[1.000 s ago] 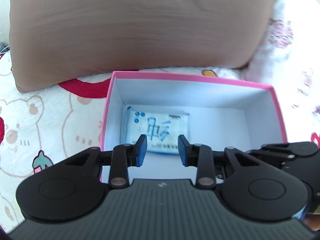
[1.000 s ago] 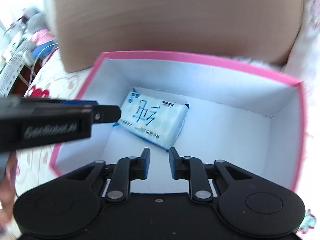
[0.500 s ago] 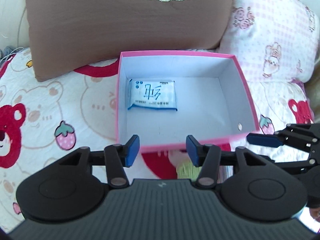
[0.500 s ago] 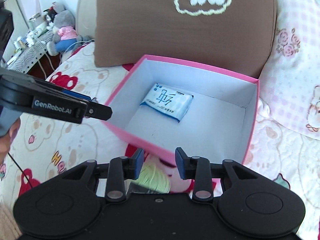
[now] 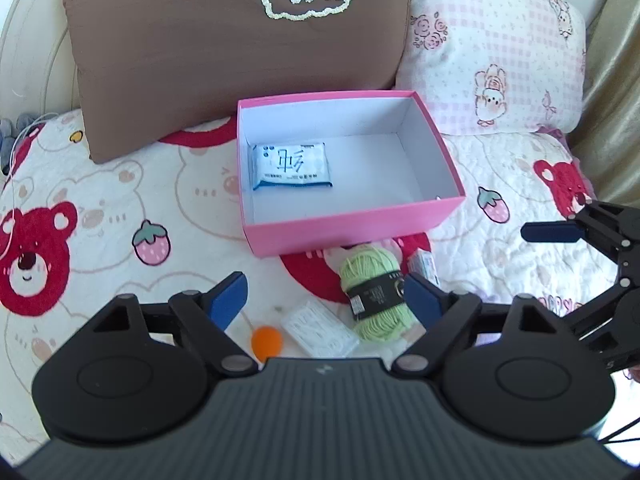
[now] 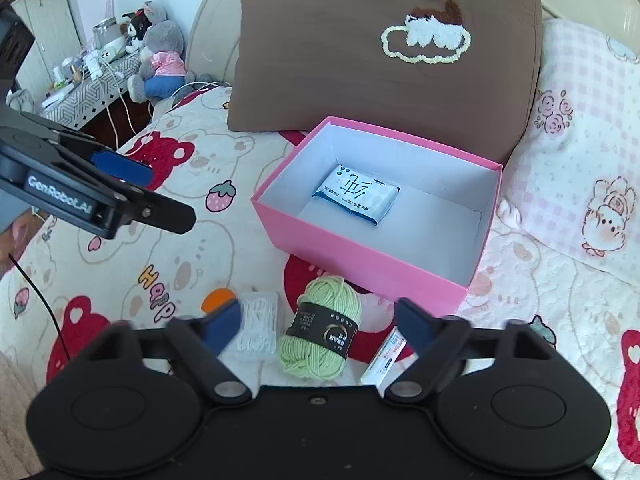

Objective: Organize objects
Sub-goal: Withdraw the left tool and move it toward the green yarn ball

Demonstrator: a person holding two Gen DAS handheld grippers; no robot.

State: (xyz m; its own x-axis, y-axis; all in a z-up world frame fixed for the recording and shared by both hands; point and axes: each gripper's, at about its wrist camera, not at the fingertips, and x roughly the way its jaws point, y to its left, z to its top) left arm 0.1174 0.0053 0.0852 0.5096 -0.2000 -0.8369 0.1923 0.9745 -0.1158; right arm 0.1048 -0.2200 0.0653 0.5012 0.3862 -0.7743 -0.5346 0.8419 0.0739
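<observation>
A pink box (image 5: pixel 352 236) (image 6: pixel 360 256) stands open on the bed with a blue and white tissue pack (image 5: pixel 292 166) (image 6: pixel 356 194) lying inside at its left. In front of it lie a green yarn ball (image 5: pixel 374 292) (image 6: pixel 322 330), a clear plastic case (image 5: pixel 318 328) (image 6: pixel 258 328), an orange ball (image 5: pixel 267 340) (image 6: pixel 216 296) and a small white carton (image 5: pixel 424 266) (image 6: pixel 386 356). My left gripper (image 5: pixel 326 300) is open and empty above these. My right gripper (image 6: pixel 320 322) is open and empty, straddling the yarn in its view.
A brown pillow (image 5: pixel 240 48) and a pink checked pillow (image 5: pixel 492 52) lean behind the box. The bedspread (image 5: pixel 100 208) has bear prints. A side table with plush toys (image 6: pixel 156 60) stands off the bed's left.
Both grippers have pulled back and up from inside the box and opened wider. The loose items in front of the box have come into view.
</observation>
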